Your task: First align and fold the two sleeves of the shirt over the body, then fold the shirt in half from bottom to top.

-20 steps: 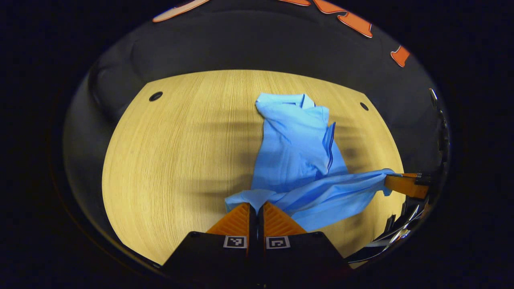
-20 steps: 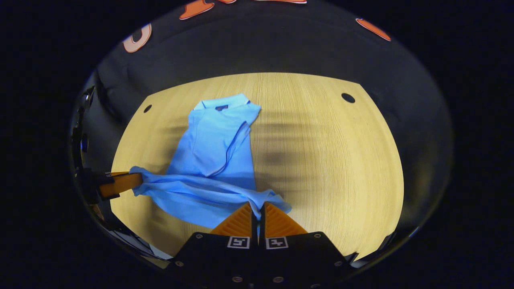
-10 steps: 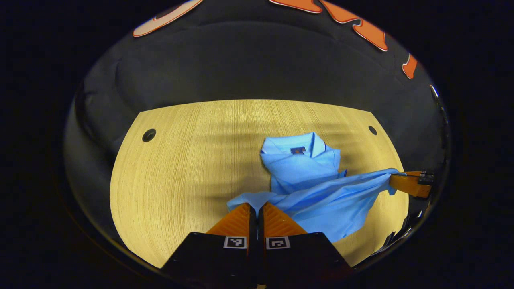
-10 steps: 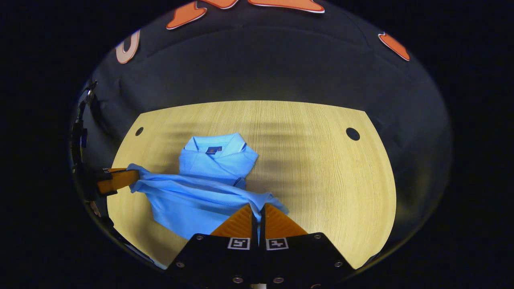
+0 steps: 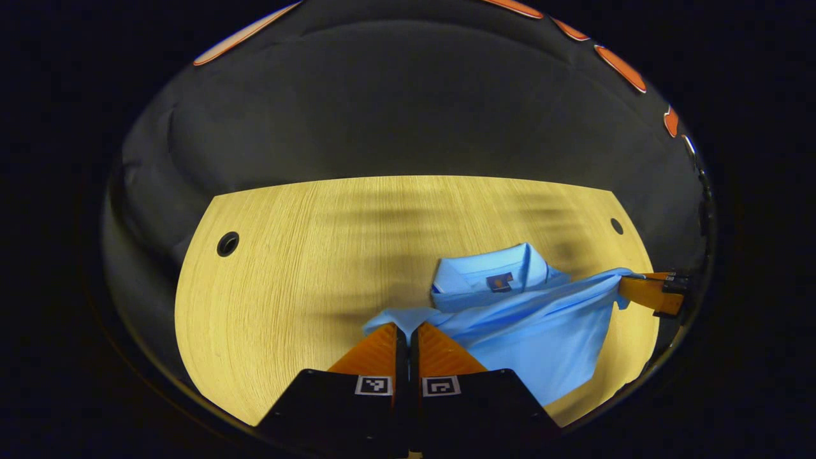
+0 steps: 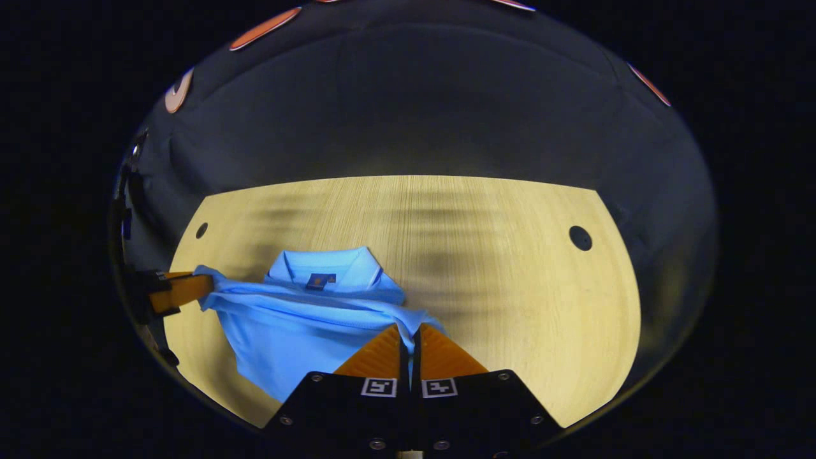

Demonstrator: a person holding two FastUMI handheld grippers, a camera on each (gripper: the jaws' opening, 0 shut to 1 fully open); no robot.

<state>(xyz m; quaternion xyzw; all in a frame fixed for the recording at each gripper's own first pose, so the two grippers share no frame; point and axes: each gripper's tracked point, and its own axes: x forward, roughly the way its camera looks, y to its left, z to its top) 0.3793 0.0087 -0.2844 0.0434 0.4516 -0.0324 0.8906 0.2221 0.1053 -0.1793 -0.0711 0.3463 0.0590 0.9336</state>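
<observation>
While both grippers pinch the hem end of the light blue short-sleeved polo shirt [image 5: 510, 319], the garment lies partly doubled over on the pale wooden table [image 5: 299, 268]. In the left gripper view, the left gripper [image 5: 408, 328] shows at the bottom with its two fingers pressed together on a corner of the blue cloth, which bunches just above the fingertips. From there the lifted hem runs as a taut, creased band toward the right gripper [image 5: 628, 284], seen at that view's right side, whose jaws are clamped on the other hem corner. Under and beyond the band sits the shirt's collar [image 5: 494, 271], spread flat, with a small dark label [image 5: 499, 281] inside the neck; the collar points toward the table's far edge. A lower layer of the shirt lies on the wood toward the near edge, beneath the raised hem.

In the right gripper view, the right gripper [image 6: 408, 331] has its fingers shut on a fold of the shirt [image 6: 299, 319], and the hem stretches across to the left gripper [image 6: 197, 285]. The collar [image 6: 325, 268] rests just beyond the stretched band. Each far corner of the table has a round dark hole [image 5: 227, 243] [image 6: 580, 238]. Soft grey shadows streak the bare wood [image 6: 497, 287] beyond the shirt.
</observation>
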